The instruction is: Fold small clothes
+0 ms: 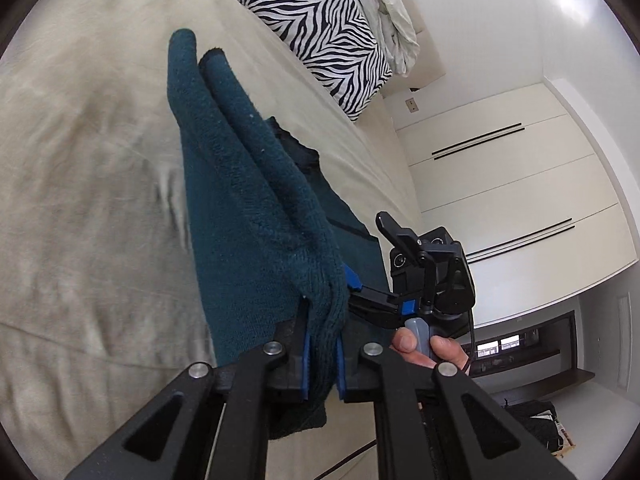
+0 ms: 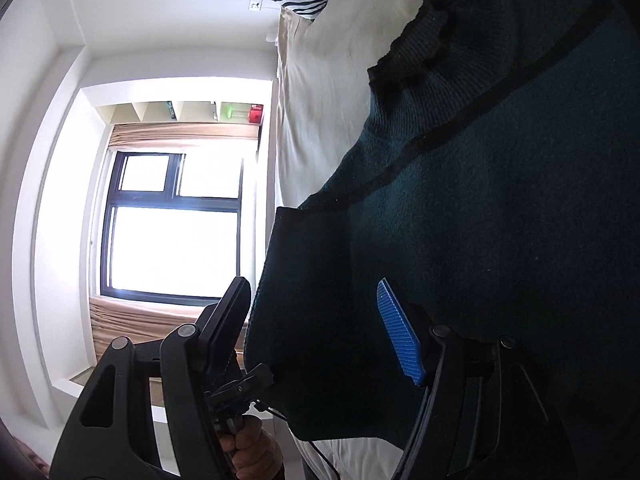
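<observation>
Daylight floods both views. In the right wrist view the window (image 2: 172, 224) ahead and left of the right hand-held gripper (image 2: 316, 328) is blown out to white, and the sweater (image 2: 500, 220) before it falls into deep shadow, its knit barely readable. The left wrist view is evenly bright, with soft shadows on the bed (image 1: 80, 160). Fisheye bending curves the walls, and the corners go black. The bed nearest the lens looks smeared.
</observation>
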`<action>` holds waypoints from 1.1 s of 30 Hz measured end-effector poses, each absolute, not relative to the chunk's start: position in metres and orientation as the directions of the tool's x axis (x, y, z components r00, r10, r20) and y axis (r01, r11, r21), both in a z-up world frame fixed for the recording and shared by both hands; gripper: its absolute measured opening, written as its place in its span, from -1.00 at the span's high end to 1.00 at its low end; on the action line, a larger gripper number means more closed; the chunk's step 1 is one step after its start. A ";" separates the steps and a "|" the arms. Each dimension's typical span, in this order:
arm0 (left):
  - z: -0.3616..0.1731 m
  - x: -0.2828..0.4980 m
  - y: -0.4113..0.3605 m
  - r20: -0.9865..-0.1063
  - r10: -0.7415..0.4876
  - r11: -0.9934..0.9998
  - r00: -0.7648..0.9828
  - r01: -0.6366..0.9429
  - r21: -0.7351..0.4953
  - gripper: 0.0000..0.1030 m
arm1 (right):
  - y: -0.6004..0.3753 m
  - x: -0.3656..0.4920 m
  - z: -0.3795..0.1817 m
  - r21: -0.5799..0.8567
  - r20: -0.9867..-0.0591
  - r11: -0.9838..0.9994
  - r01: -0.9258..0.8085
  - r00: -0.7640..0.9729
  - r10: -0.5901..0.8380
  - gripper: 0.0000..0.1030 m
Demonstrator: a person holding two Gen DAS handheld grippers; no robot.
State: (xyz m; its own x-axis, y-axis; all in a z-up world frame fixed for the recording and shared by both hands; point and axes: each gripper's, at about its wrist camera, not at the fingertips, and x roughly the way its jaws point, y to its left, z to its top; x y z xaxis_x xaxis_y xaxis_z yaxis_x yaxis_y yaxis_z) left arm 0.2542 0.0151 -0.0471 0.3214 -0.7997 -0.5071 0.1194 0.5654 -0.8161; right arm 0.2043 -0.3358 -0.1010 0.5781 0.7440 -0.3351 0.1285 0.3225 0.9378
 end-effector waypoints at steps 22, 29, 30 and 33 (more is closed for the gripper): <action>-0.065 0.242 -0.112 -0.528 -0.826 0.563 0.198 0.346 -0.751 -0.12 | -0.418 0.184 -0.120 0.872 -0.473 0.446 0.203 0.586 0.658 -0.03; -0.066 0.256 -0.092 -0.533 -0.810 0.586 0.244 0.292 -0.756 -0.12 | -0.403 0.185 -0.102 0.718 -0.650 0.658 0.229 0.558 0.515 0.73; -0.065 0.257 -0.092 -0.533 -0.809 0.587 0.245 0.297 -0.754 -0.12 | -0.404 0.182 -0.095 0.706 -0.655 0.673 0.223 0.568 0.499 0.73; -0.060 0.258 -0.099 -0.532 -0.811 0.585 0.245 0.314 -0.748 -0.12 | -0.415 0.172 -0.072 0.675 -0.658 0.708 0.207 0.602 0.452 0.74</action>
